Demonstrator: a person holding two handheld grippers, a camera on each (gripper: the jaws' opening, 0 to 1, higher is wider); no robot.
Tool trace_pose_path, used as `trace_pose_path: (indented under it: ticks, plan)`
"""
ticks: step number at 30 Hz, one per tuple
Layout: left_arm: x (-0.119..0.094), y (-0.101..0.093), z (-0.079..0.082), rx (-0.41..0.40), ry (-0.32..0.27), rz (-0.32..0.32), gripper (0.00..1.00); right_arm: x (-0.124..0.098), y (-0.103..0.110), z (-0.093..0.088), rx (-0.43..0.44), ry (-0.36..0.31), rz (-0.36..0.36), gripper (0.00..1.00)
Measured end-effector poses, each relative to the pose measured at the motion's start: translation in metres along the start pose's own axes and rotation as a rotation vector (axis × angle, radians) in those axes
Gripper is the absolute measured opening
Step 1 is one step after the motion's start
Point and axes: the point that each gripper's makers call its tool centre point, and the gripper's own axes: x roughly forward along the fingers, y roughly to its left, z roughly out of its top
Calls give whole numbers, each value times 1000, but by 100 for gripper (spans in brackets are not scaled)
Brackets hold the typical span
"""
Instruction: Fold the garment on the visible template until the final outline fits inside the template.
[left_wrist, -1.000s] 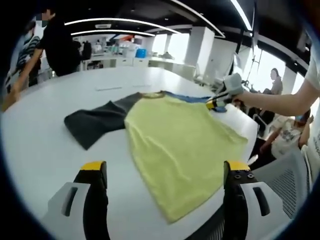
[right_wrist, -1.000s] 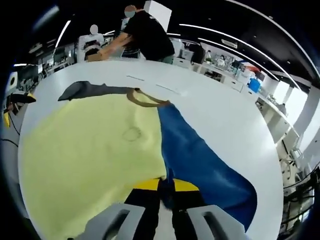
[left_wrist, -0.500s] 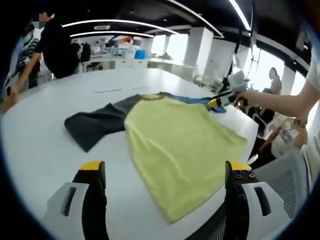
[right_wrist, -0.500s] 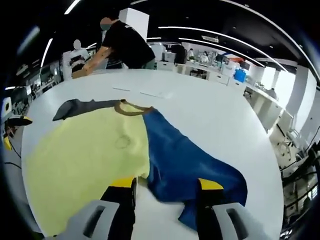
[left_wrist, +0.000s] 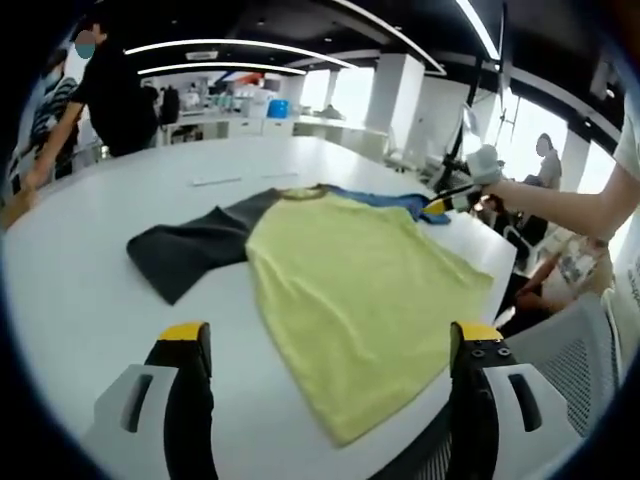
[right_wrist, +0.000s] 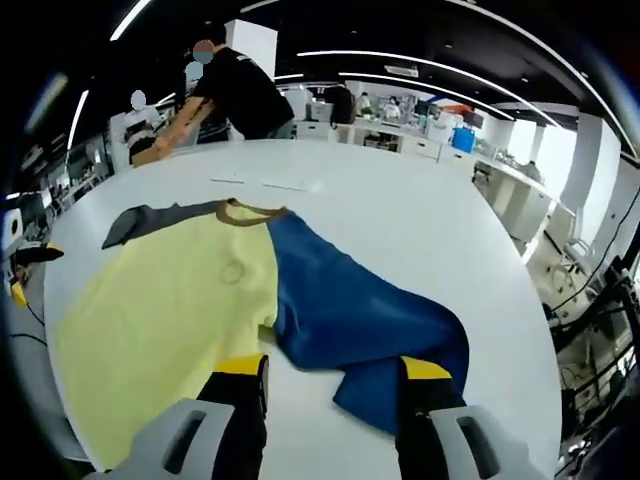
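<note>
Folding has barely begun, as far as we can judge. In the left gripper view a T-shirt (left_wrist: 350, 300) lies spread flat on a large white table (left_wrist: 90, 320), with a pale yellow body, a dark grey sleeve (left_wrist: 185, 245) stretched out to one side and a blue sleeve (left_wrist: 385, 198) at the far side. Our left gripper (left_wrist: 325, 345) hovers above the near hem with its jaws wide apart, holding nothing. Our right gripper (left_wrist: 440, 205) shows across the table by the blue sleeve. In the right gripper view that gripper (right_wrist: 330, 375) also stands with jaws spread and empty, just above the rumpled blue sleeve (right_wrist: 360, 320). We cannot make out any template outline on the table. By our reckoning both sleeves and the body remain to be folded in. People work at the table's far edge.
</note>
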Motion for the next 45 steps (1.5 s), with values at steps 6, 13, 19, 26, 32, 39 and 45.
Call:
trace_pose_path:
  ticks: [6, 13, 19, 26, 32, 39, 45]
  plan:
    - [1, -3, 3, -4, -19, -9, 95, -11, -13, -12, 37, 7, -40, 46]
    - [2, -7, 6, 0, -30, -19, 94, -22, -32, -29, 92, 21, -109, 43]
    - [2, -9, 4, 5, -28, -25, 93, -28, -46, -40, 123, 35, -159, 40]
    - [2, -9, 2, 6, -18, -22, 92, -27, -56, -52, 191, 39, -183, 32]
    - [1, -10, 2, 11, -13, -21, 91, -27, -61, -59, 233, 36, -203, 26]
    - [1, -8, 0, 20, 1, -17, 89, -22, -63, -58, 253, 18, -196, 19]
    - [1, -8, 3, 19, -7, -16, 88, -21, -68, -61, 270, 25, -214, 5]
